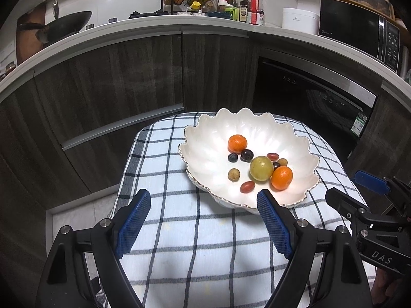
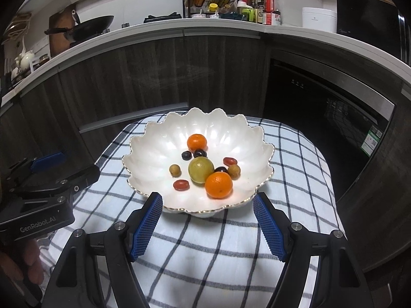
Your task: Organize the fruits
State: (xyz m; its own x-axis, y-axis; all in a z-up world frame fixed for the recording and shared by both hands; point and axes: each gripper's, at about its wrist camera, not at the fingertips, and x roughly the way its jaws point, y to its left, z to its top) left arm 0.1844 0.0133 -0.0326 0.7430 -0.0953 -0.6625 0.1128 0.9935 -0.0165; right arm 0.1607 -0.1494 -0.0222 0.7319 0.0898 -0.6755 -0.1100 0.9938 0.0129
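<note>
A white scalloped bowl [image 1: 295,148] [image 2: 159,148] stands on a checked cloth. In it lie two oranges [image 1: 282,177] [image 2: 218,184], a large green fruit [image 1: 261,168] [image 2: 201,171], dark grapes [image 1: 246,155] [image 2: 199,153], red oval fruits [image 1: 247,186] [image 2: 181,185] and small tan round fruits [image 1: 234,174] [image 2: 175,170]. My left gripper [image 1: 204,200] hovers open over the cloth, near-left of the bowl, nothing between its blue pads. My right gripper [image 2: 208,204] is open just before the bowl's near rim, also empty.
The checked cloth [image 1: 179,231] [image 2: 205,256] covers a small table with rounded edges. Dark cabinets and a built-in appliance [image 1: 308,95] stand behind. The counter above carries a wok [image 2: 92,25], bottles, a spice rack and a microwave [image 1: 359,30]. A hand [image 2: 28,267] shows at lower left.
</note>
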